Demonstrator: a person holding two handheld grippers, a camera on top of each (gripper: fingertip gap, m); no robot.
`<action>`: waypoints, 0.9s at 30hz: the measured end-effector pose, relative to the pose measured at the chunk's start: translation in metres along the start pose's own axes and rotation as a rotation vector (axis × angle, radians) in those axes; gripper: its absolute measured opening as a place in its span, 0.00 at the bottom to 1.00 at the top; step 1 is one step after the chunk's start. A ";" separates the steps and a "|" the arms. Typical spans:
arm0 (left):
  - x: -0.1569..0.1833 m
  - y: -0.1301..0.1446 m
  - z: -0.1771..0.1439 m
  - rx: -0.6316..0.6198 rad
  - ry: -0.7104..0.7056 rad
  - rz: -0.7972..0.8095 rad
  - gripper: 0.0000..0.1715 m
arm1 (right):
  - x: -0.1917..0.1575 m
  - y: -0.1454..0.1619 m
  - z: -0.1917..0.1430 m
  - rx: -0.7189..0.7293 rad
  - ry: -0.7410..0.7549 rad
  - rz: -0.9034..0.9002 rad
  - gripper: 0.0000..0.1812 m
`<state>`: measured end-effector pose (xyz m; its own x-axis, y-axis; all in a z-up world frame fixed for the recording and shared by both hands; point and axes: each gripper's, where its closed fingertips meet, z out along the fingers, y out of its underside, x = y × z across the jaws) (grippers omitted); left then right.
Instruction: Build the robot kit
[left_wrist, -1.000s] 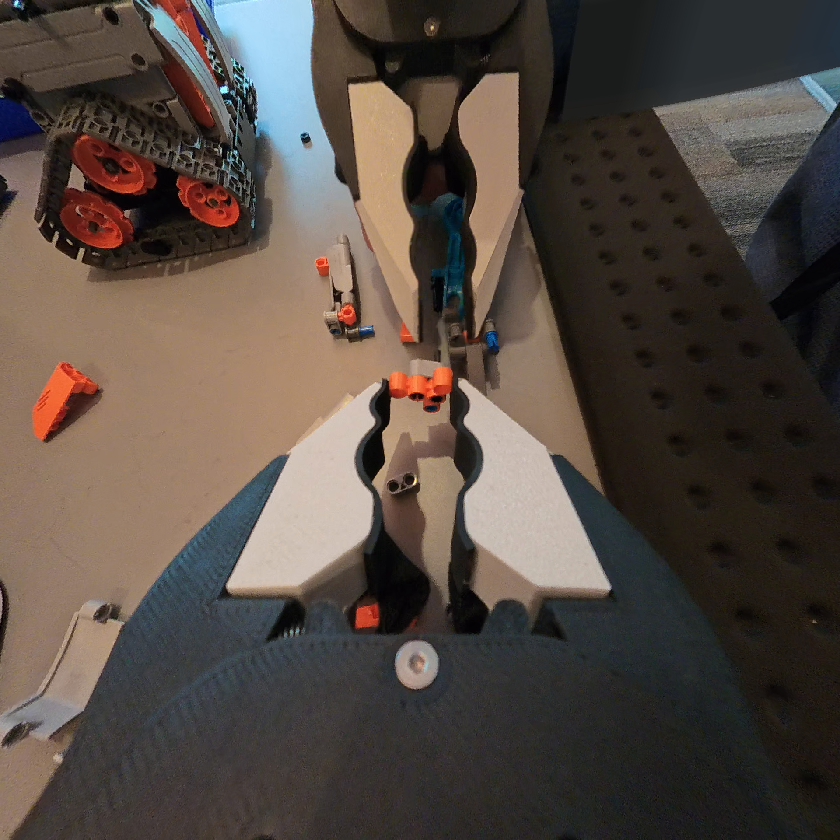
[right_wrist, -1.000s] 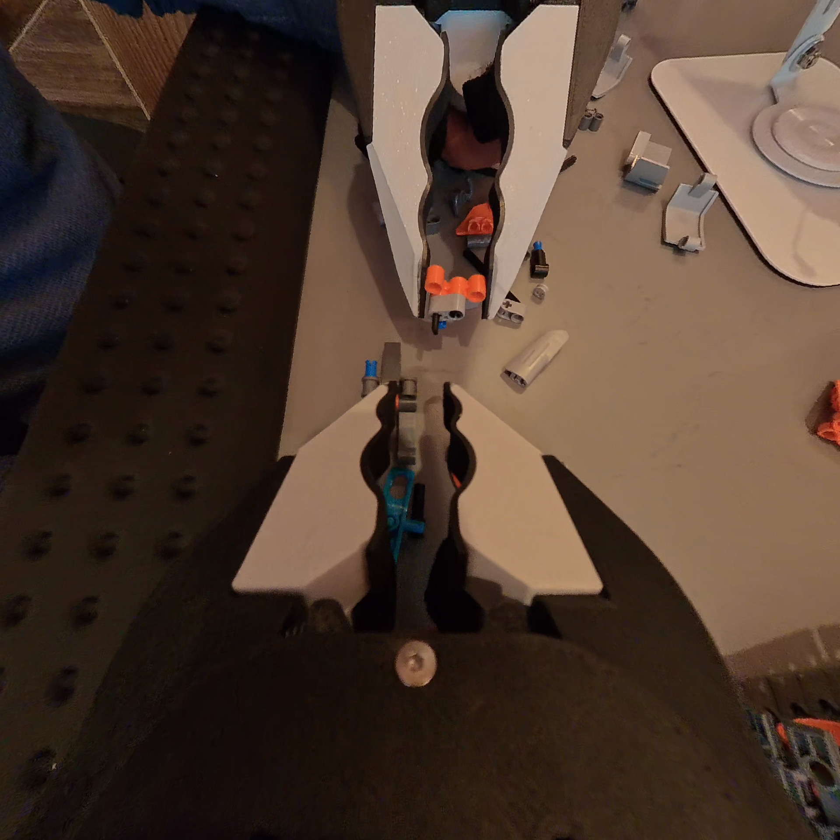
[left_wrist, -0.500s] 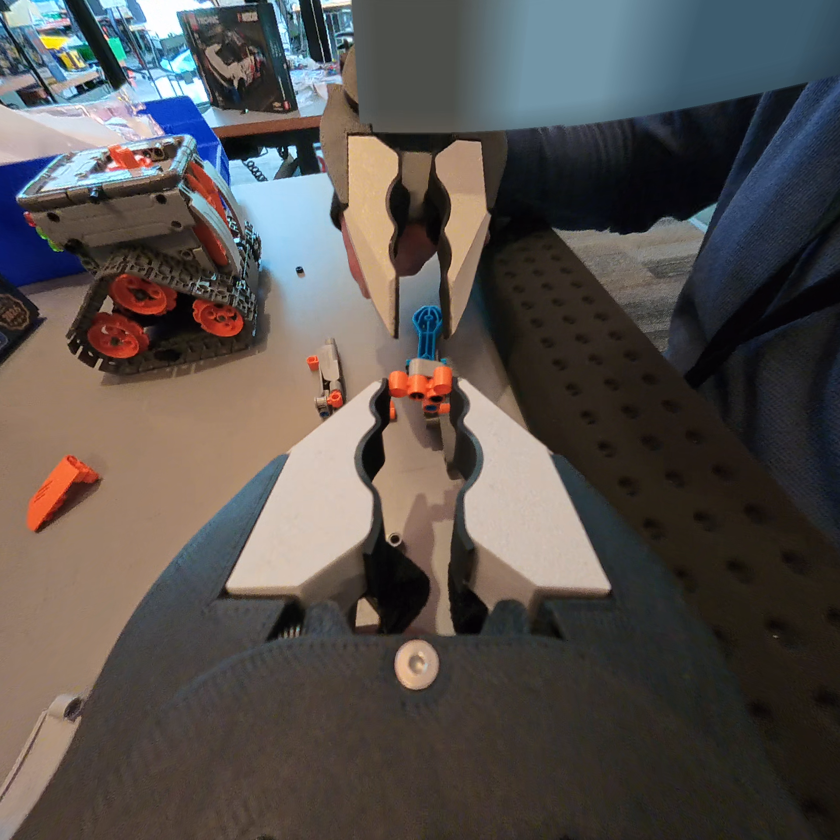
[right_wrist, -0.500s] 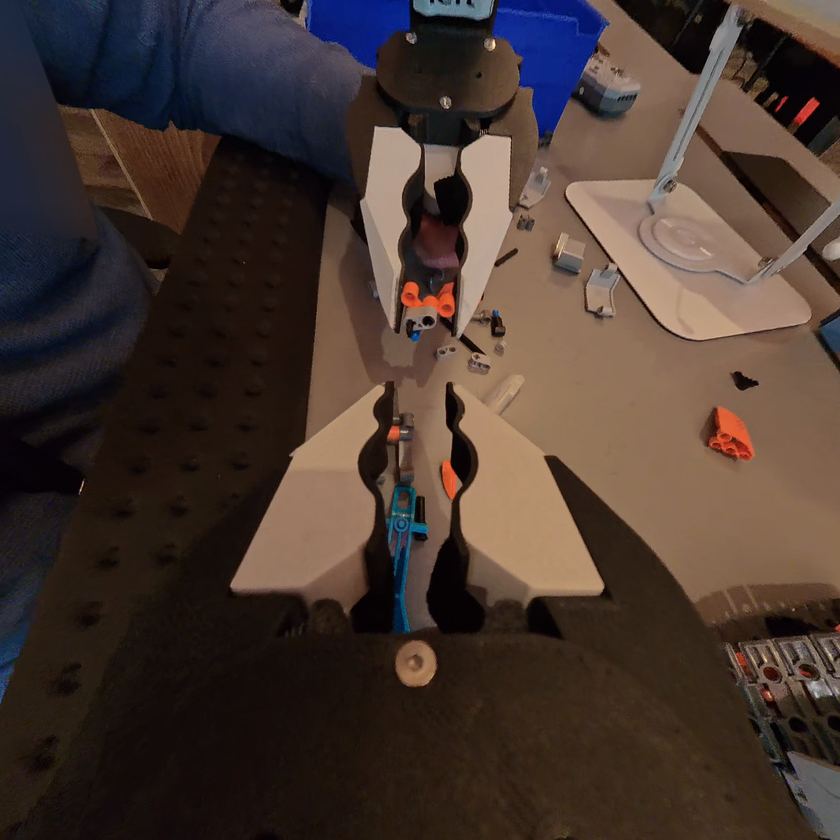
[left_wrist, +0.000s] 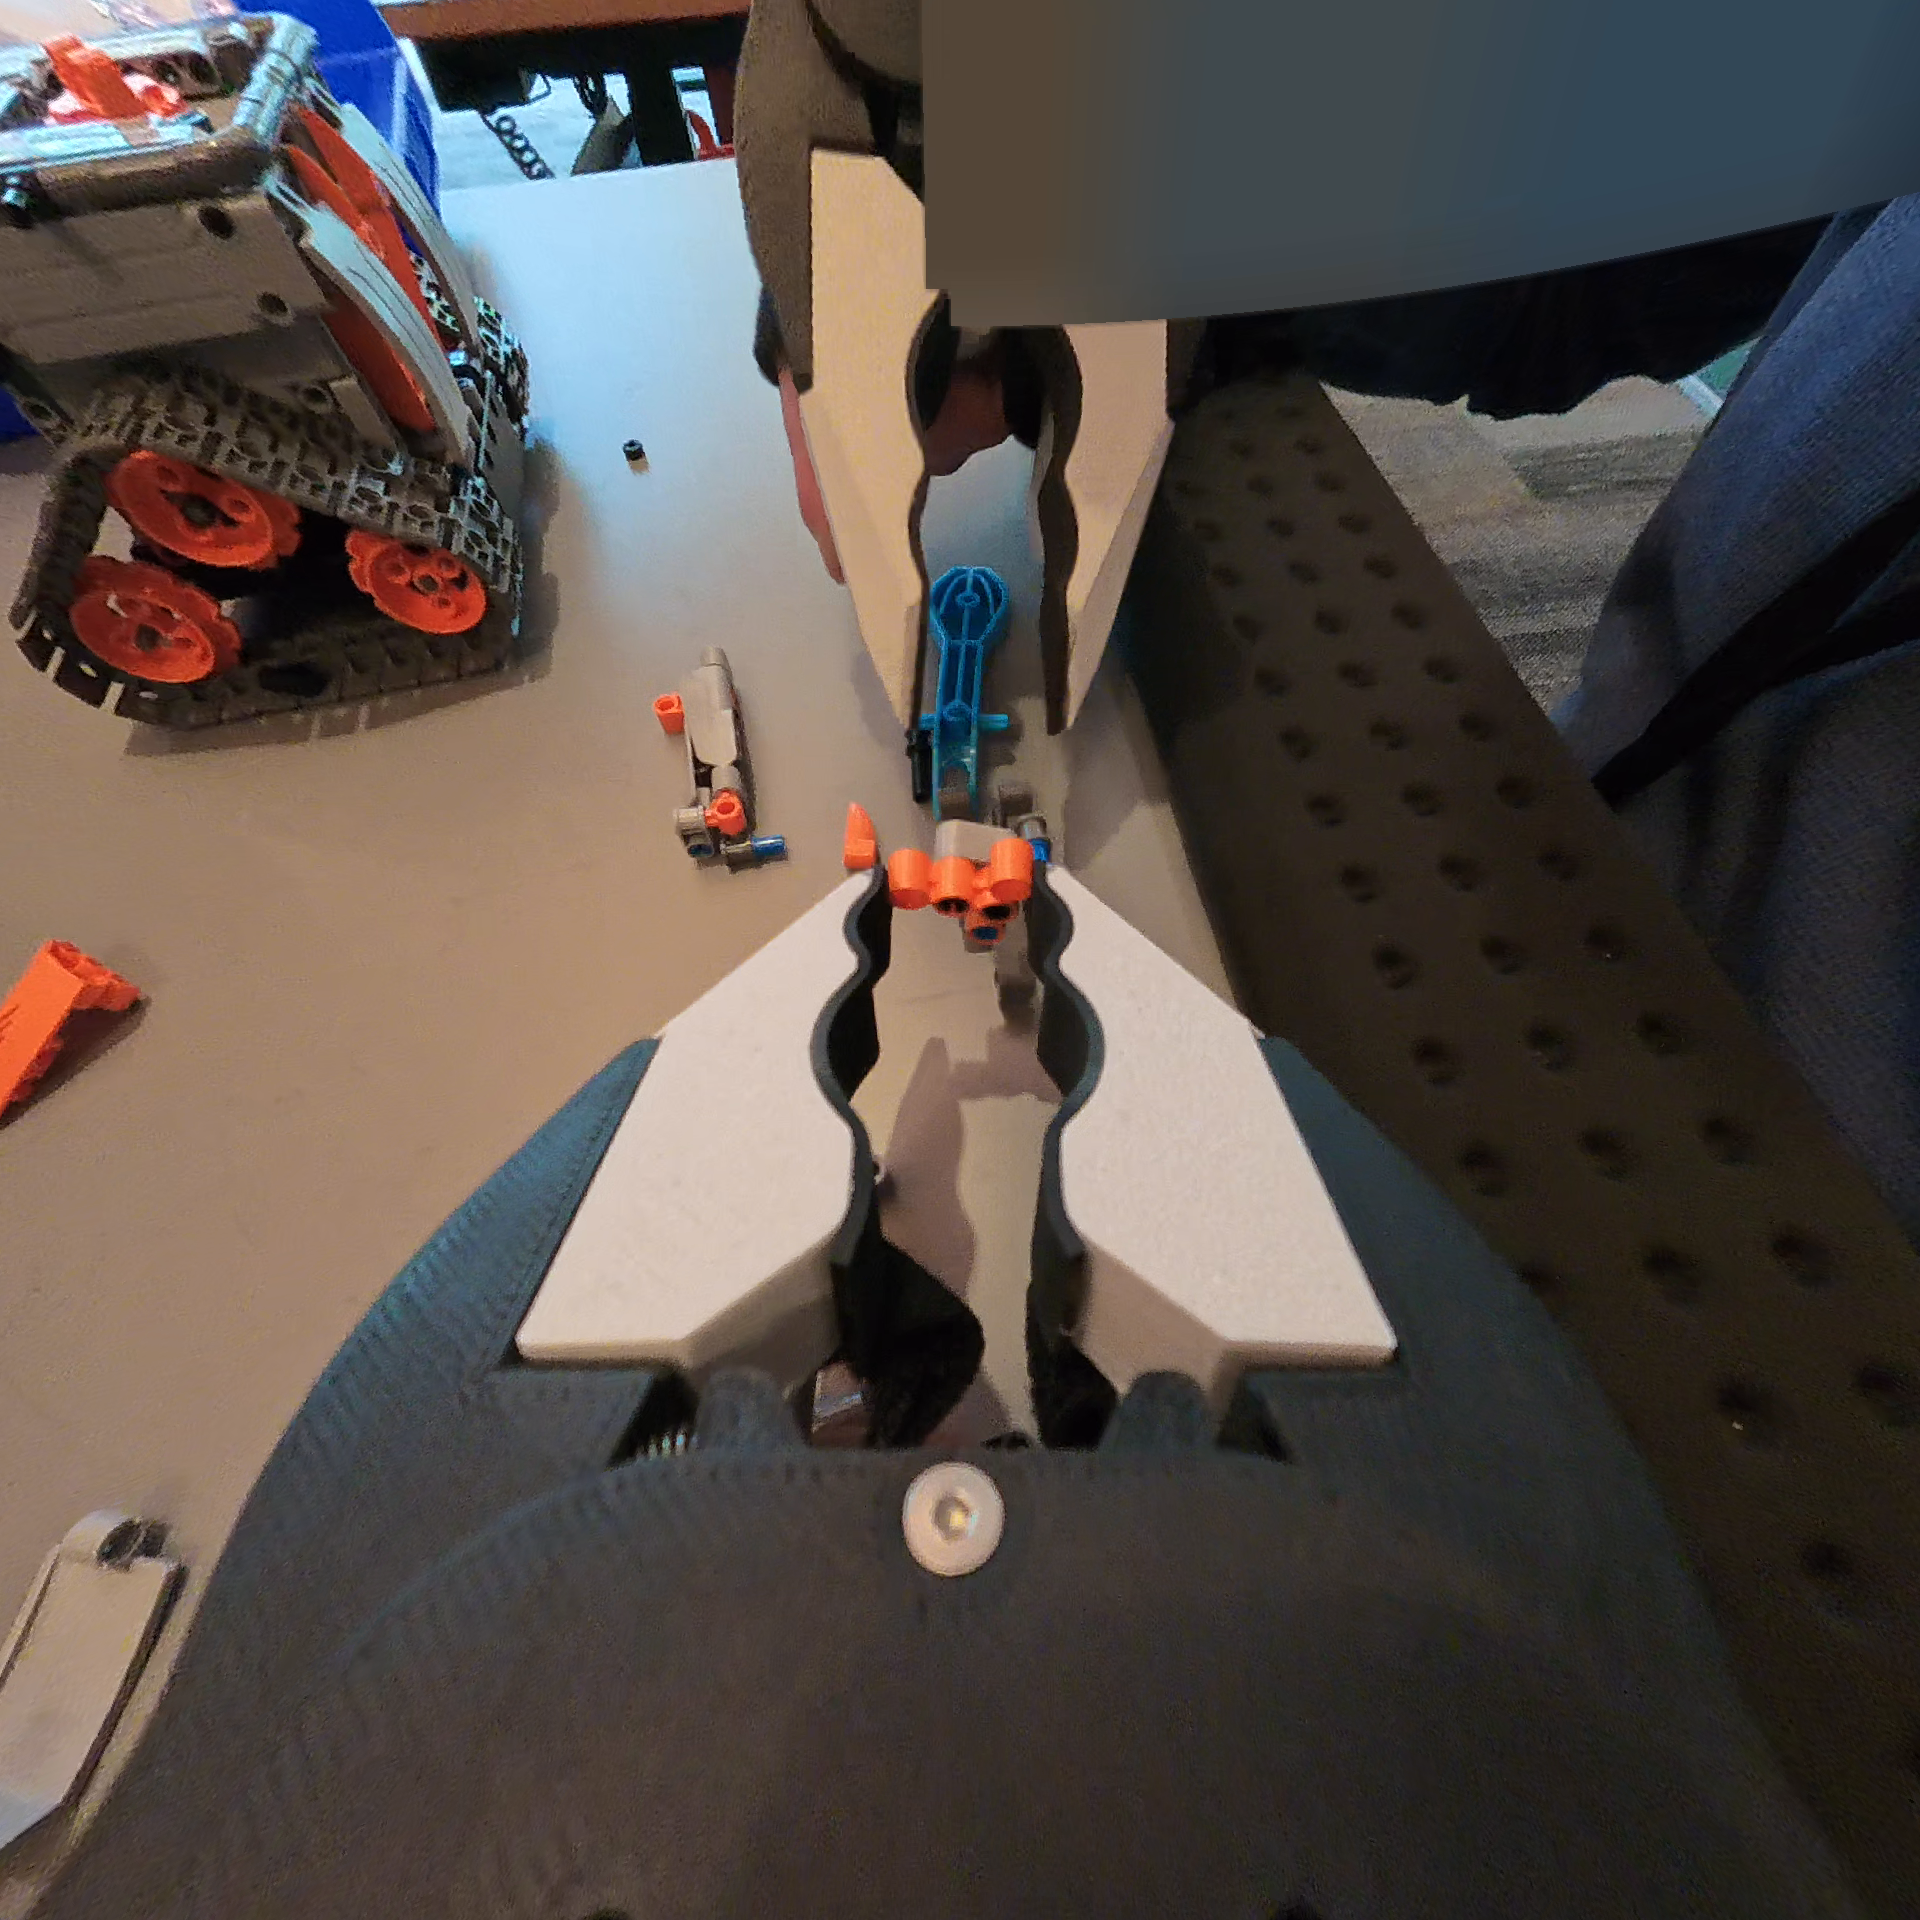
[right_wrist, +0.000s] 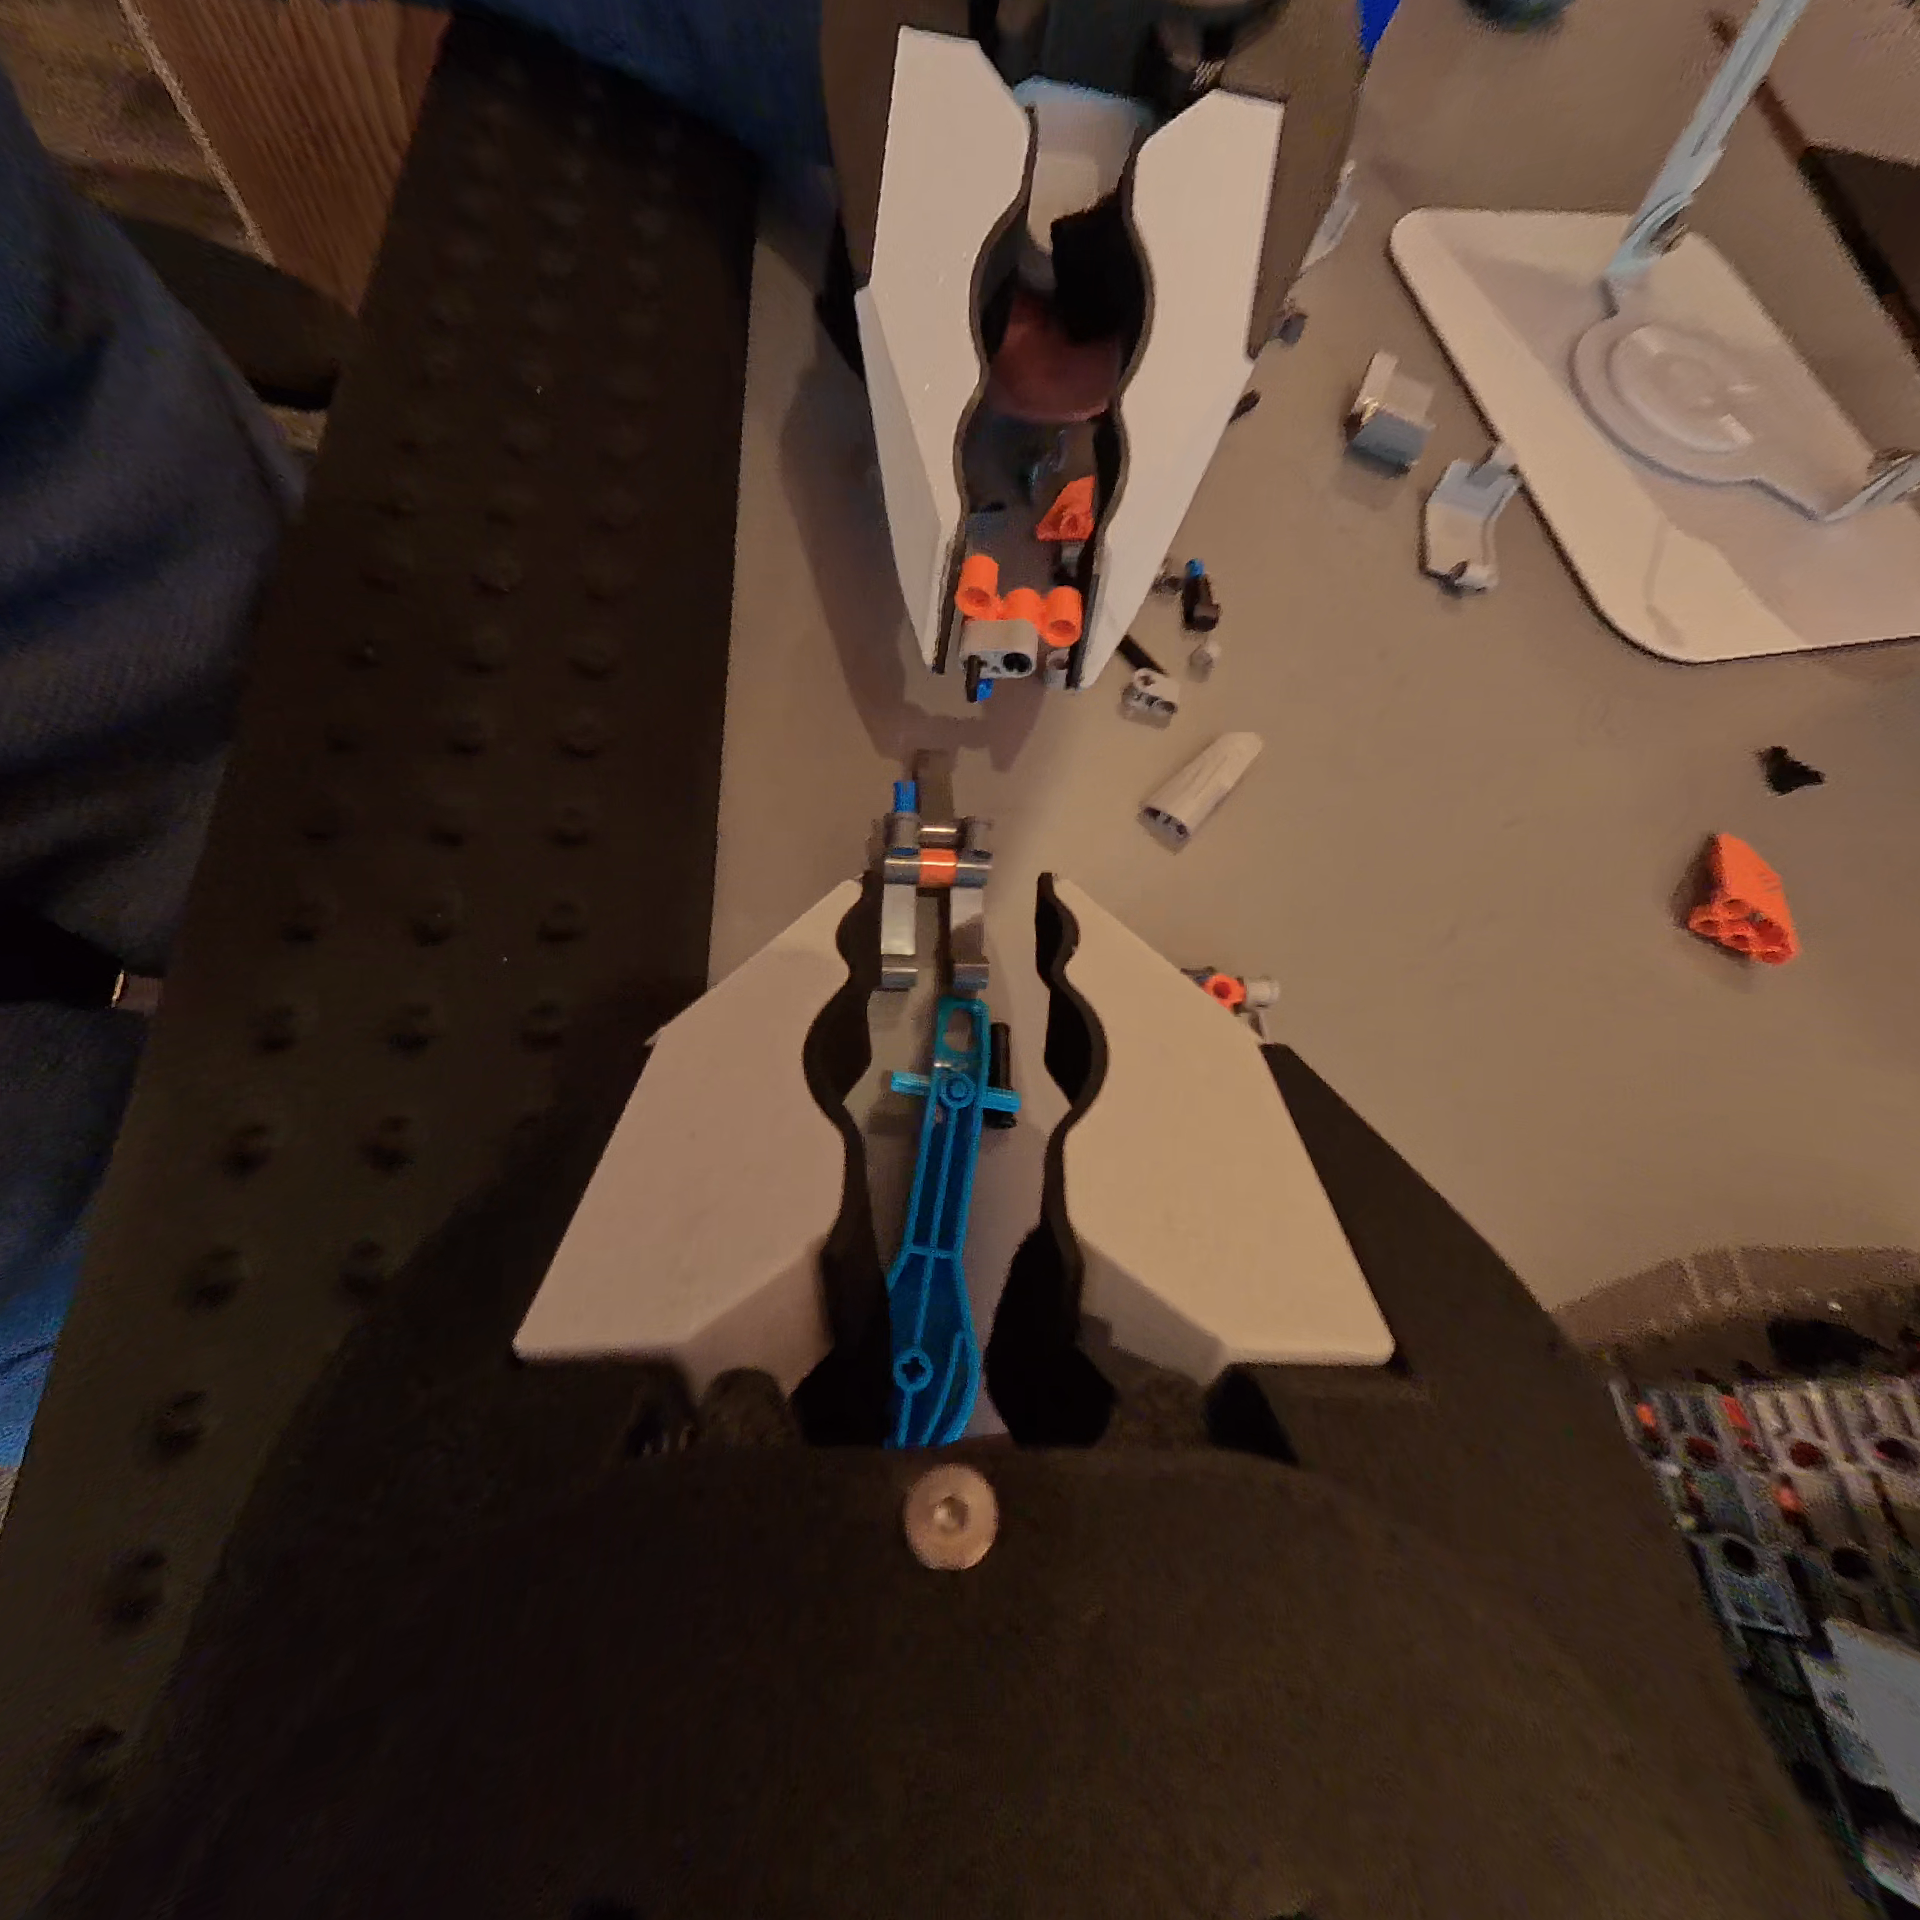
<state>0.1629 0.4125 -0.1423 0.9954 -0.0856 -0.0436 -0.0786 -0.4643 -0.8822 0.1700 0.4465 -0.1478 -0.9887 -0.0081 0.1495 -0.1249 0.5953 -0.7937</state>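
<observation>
The left gripper (left_wrist: 961, 883) pinches a small grey-and-orange brick piece (left_wrist: 961, 878) right at its fingertips, held just above the grey table (left_wrist: 364, 1039). Facing it tip to tip, the right gripper (right_wrist: 951, 883) has its fingers spread, not touching anything; between them lies a blue lever-shaped part (right_wrist: 940, 1195) joined to a grey forked assembly with an orange collar (right_wrist: 935, 883), resting on the table near its edge.

Only the left wrist view shows the tracked toy vehicle (left_wrist: 260, 416) with orange wheels, far left, along with a small grey-and-orange sub-assembly (left_wrist: 717, 758), an orange wedge piece (left_wrist: 52, 1008) and a tiny black bush (left_wrist: 634, 452). Only the right wrist view shows the white stand base (right_wrist: 1621, 436) with its slanted arm, a white tapered panel (right_wrist: 1200, 790), a few grey brackets (right_wrist: 1460, 514), and the underside of the held piece in the left gripper (right_wrist: 1013, 665), with a blue pin poking out below. That view's orange wedge (right_wrist: 1740, 899) lies well apart from the grippers.

A black perforated mat or bench (left_wrist: 1507, 831) runs along the table's edge, touching it. A person's dark blue sleeve (left_wrist: 1766, 520) shows beyond it, over carpeted floor. Wood panelling shows in a corner of the right wrist view. I can read no writing anywhere.
</observation>
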 end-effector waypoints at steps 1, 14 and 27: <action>0.002 0.001 0.001 -0.008 0.007 0.006 0.14 | -0.002 0.002 0.004 -0.017 -0.007 -0.004 0.15; 0.003 -0.003 0.004 0.034 0.027 -0.036 0.14 | -0.004 0.009 0.029 -0.081 -0.002 -0.036 0.14; 0.007 -0.009 0.000 0.043 -0.003 0.022 0.14 | -0.005 0.006 0.034 -0.063 0.004 -0.063 0.13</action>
<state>0.1704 0.4161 -0.1344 0.9936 -0.0925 -0.0645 -0.0979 -0.4238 -0.9005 0.1714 0.4229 -0.1735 -0.9787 -0.0437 0.2007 -0.1814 0.6427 -0.7443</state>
